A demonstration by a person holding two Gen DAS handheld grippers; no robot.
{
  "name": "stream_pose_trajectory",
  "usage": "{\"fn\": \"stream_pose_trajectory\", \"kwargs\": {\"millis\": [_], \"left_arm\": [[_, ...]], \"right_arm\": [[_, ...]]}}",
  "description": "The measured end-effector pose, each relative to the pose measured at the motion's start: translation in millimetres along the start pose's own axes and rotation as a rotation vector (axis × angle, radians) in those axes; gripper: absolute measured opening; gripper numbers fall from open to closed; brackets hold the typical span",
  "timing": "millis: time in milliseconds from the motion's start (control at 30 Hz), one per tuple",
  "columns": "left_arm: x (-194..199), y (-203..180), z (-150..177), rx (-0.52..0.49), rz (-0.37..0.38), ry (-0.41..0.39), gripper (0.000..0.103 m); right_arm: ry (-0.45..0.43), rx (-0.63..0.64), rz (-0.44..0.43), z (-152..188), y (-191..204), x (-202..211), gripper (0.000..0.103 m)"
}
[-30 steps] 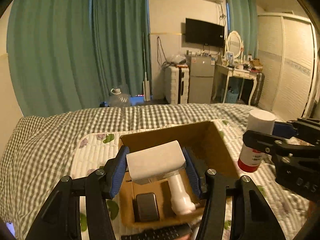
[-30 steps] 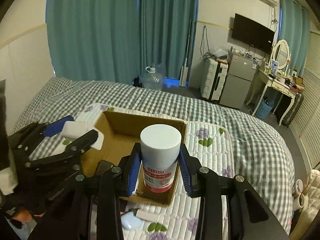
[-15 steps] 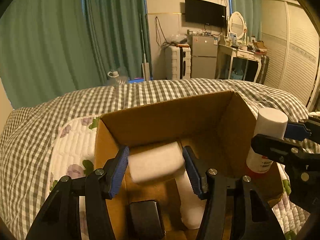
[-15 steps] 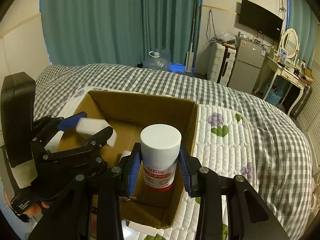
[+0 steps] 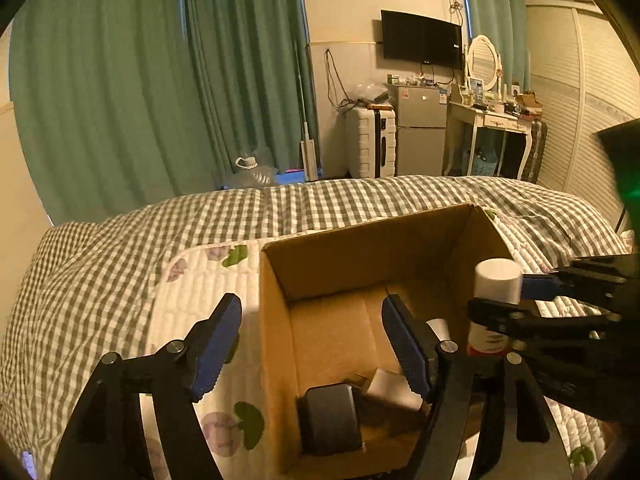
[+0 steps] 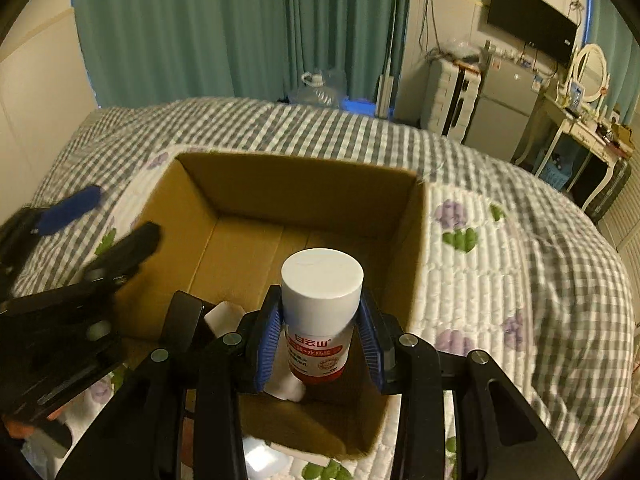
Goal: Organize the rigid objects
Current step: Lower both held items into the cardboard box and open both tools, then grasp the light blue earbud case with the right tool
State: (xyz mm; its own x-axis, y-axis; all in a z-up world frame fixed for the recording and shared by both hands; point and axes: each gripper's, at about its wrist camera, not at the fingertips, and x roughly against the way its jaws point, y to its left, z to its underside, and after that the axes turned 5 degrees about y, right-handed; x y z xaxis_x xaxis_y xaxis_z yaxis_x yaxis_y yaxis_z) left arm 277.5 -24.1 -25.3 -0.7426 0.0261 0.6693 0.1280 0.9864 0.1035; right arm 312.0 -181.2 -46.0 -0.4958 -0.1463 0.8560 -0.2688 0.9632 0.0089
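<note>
An open cardboard box (image 5: 360,248) sits on the bed. My left gripper (image 5: 311,304) hovers over its left wall, jaws opening, with nothing between them. A white block (image 5: 394,390) lies on the box floor beside a dark rectangular object (image 5: 332,420). In the right wrist view, my right gripper (image 6: 320,332) is shut on a white-capped bottle with a red label (image 6: 320,320), held upright low inside the box (image 6: 300,184). The white block (image 6: 226,316) shows just left of it, and the left gripper (image 6: 120,216) is blurred at the left.
The box rests on a quilted floral pad (image 6: 472,280) over a grey checked bedcover (image 5: 120,264). Small white items (image 6: 260,456) lie on the pad at the box's near edge. Curtains, a suitcase, a fridge and a dressing table stand beyond the bed.
The left gripper's jaws have spread and let go of the white block, which now lies in the box. The right gripper has sunk with the bottle into the box.
</note>
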Motion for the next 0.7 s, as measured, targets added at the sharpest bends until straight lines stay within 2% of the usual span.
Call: {"fn": "stream_pose_trajectory", "kwargs": {"millis": [33, 67, 100, 200, 300, 400, 533, 700], "left_arm": [[0.9, 2.0, 0.4, -0.004, 0.003, 0.007, 0.076], [3.2, 4.4, 1.8, -0.005, 0.007, 0.013, 0.076], [6.7, 5.7, 3.2, -0.004, 0.007, 0.016, 0.076], [23.3, 12.5, 8.8, 0.011, 0.003, 0.01, 0.076], [42.9, 17.7, 15.8, 0.025, -0.018, 0.002, 0.083], [65.1, 24.3, 25.3, 0.048, -0.034, -0.01, 0.084], [87.7, 31.3, 44.3, 0.082, -0.044, 0.001, 0.086], [110.9, 31.9, 69.4, 0.109, -0.012, 0.009, 0.086]], "right_arm": [[-0.005, -0.004, 0.003, -2.9, 1.0, -1.3, 0.047], [-0.017, -0.015, 0.01, -4.1, 0.6, 0.6, 0.068], [-0.036, -0.036, 0.018, -4.7, -0.9, 5.5, 0.074], [-0.062, -0.086, 0.008, -2.5, -5.7, 23.9, 0.075], [-0.082, -0.092, 0.023, 5.8, -4.8, 47.5, 0.075], [-0.114, -0.092, 0.052, 23.3, -4.2, 79.1, 0.076], [-0.145, -0.093, 0.066, 56.3, -0.6, 116.8, 0.084], [-0.155, -0.051, 0.089, 90.8, 9.5, 134.4, 0.09]]}}
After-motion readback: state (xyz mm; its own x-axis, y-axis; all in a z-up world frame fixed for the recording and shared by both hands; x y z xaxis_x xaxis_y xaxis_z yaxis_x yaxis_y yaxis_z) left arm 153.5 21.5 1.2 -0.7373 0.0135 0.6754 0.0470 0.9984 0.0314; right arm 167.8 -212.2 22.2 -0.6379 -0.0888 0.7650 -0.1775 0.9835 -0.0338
